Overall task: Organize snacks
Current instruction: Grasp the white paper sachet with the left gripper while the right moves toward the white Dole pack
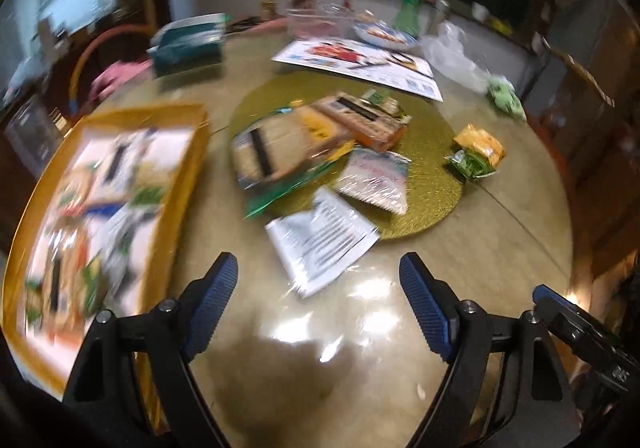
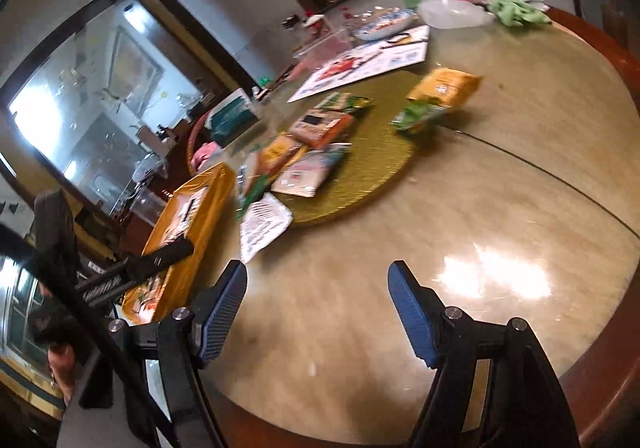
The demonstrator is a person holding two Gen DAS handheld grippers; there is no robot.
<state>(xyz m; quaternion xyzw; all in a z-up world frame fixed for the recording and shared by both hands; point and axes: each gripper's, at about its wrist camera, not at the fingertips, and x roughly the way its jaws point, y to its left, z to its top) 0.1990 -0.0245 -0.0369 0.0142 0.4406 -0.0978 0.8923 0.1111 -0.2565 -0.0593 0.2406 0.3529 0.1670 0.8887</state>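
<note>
At the left edge of the round desk stands a yellow tray already filled with snack packets, which are too blurred to name one by one. The left tool hovers above the near part of the desk, just beside the tray, with its two blue-padded fingers wide apart and nothing between them. Just ahead of it a white packet with black print lies flat on the desk, its far corner touching the rim of a round golden mat. On this mat, in the middle of the desk, there is a heap of snacks: a big packet with a green border, an orange box behind it, and a pale packet with pink print at the near side. To the right, off the mat, an orange and green packet lies alone on the desk. The right tool is over the near right part of the desk, also with its fingers apart and empty. Toward the far edge lie a printed sheet, a teal box and a clear plastic bag.
</note>
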